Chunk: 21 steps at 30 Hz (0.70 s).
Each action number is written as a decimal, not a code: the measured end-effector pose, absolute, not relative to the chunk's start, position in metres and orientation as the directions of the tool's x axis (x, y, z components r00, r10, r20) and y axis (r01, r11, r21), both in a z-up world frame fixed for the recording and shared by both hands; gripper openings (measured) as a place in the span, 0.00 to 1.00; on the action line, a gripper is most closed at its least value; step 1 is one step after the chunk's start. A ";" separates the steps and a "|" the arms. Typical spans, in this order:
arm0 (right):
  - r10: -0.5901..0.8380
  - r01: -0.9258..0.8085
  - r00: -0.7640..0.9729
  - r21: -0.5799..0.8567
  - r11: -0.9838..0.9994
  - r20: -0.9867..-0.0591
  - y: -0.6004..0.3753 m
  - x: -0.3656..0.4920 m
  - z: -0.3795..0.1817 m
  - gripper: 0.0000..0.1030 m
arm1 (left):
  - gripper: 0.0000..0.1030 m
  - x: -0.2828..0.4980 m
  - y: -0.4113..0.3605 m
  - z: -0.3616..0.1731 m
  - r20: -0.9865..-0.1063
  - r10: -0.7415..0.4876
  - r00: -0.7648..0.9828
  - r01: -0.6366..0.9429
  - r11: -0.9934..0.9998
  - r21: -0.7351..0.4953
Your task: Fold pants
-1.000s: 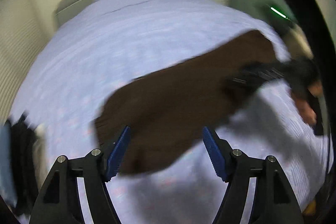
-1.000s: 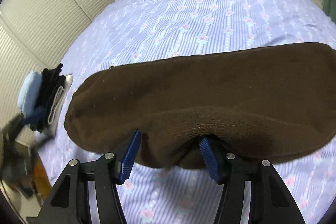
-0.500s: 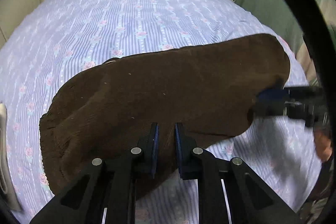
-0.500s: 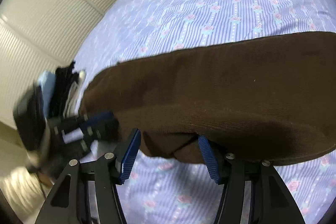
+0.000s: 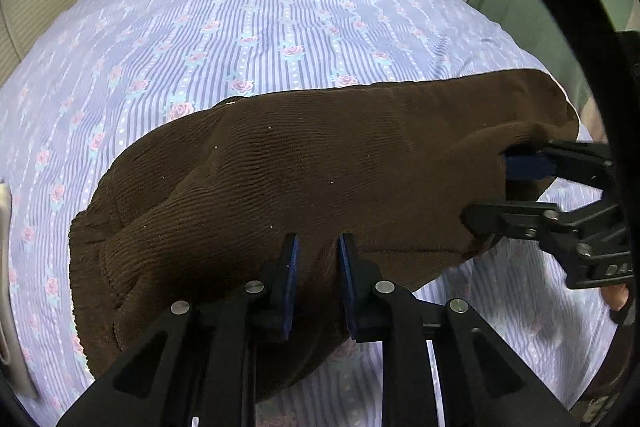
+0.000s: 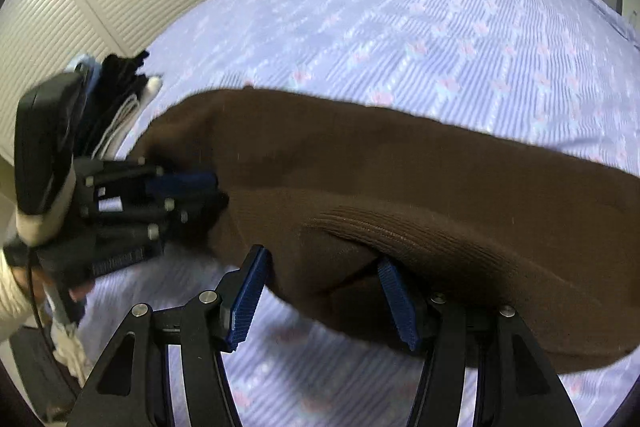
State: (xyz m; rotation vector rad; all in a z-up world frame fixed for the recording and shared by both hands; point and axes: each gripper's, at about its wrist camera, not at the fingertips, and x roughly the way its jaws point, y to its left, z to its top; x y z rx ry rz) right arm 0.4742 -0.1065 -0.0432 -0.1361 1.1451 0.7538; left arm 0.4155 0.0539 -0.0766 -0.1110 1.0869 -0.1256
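Gripping the near edge of the brown pants (image 5: 320, 179), the left gripper (image 5: 316, 259) has its jaws clenched on a pinch of fabric, while the right gripper (image 6: 324, 295) sits w/ jaws spread wide around the ribbed waistband end, not yet biting. Pants lie across the bed (image 5: 260, 19), near the foot. Looks like grasp stage before a fold; next, right jaws need to clamp, then both lift together.

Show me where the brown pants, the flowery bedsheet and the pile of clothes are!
brown pants (image 5: 320, 163), left wrist view, middle of the fabric
flowery bedsheet (image 5: 260, 27), left wrist view, bare striped part
pile of clothes (image 6: 120, 87), right wrist view, dark folded layers
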 end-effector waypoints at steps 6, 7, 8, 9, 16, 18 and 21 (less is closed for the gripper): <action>0.499 -0.602 0.083 0.356 0.715 -0.863 -0.104 0.446 -0.069 0.58 | 0.25 0.410 0.053 -0.082 -0.878 -0.183 0.443 0.044 0.982 -0.183; 0.489 -0.619 0.090 0.336 0.710 -0.868 -0.101 0.441 -0.071 0.58 | 0.25 0.410 0.050 -0.081 -0.879 -0.176 0.442 0.054 0.984 -0.170; 0.476 -0.635 0.100 0.312 0.707 -0.874 -0.099 0.438 -0.072 0.58 | 0.25 0.409 0.048 -0.081 -0.880 -0.166 0.445 0.060 0.986 -0.156; 0.469 -0.635 0.109 0.302 0.712 -0.877 -0.097 0.438 -0.073 0.57 | 0.25 0.408 0.044 -0.080 -0.881 -0.147 0.451 0.068 0.989 -0.131; 0.513 -0.545 0.088 0.390 0.742 -0.854 -0.108 0.446 -0.070 0.27 | 0.41 0.396 0.042 -0.056 -0.877 -0.151 0.455 0.037 0.988 -0.151; 0.541 -0.532 0.083 0.422 0.734 -0.837 -0.120 0.433 -0.062 0.24 | 0.54 0.385 0.039 -0.039 -0.857 -0.146 0.495 0.038 0.989 -0.146; 0.551 -0.477 0.085 0.452 0.754 -0.830 -0.136 0.414 -0.061 0.23 | 0.59 0.375 0.031 -0.021 -0.830 -0.185 0.526 0.054 0.981 -0.184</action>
